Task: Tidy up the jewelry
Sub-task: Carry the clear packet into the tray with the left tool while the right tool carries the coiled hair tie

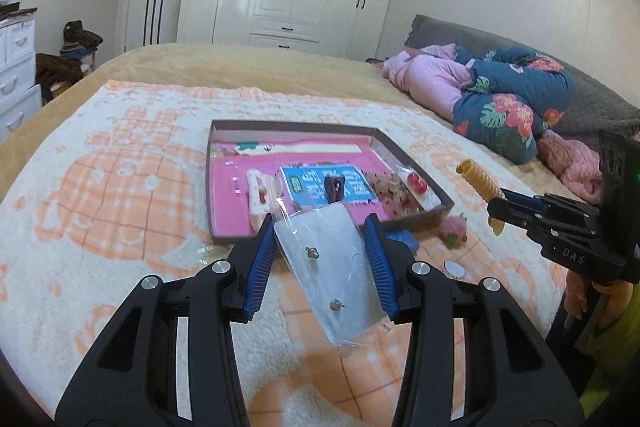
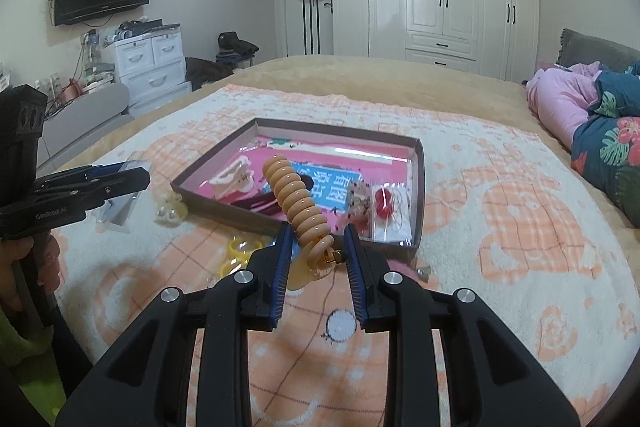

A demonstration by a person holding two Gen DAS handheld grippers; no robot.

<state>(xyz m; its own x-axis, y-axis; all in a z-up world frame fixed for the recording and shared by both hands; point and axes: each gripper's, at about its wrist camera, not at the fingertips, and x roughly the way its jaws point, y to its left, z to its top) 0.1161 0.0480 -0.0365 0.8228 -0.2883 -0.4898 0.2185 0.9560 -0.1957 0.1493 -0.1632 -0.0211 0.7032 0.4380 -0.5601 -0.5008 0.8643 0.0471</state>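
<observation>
Left gripper [image 1: 324, 247] clamps a clear earring packet [image 1: 332, 267]; right gripper [image 2: 316, 251] clamps a tan spiral hair tie [image 2: 298, 203].
Both loads hang above the blanket [image 2: 500, 227], with the jewelry tray [image 2: 420, 163] at 12 o'clock.

Both grippers are black plastic with long cut-out arms. The left gripper [image 1: 324, 247] has blue ribbed pads [image 1: 262, 251] and round silver screws [image 1: 151, 283] on its joints. The right gripper [image 2: 316, 259] looks the same. Seen from the side, it has white letters on it and a black block with round holes on top. The person's sleeve [image 1: 616, 339] is yellow-green.
</observation>
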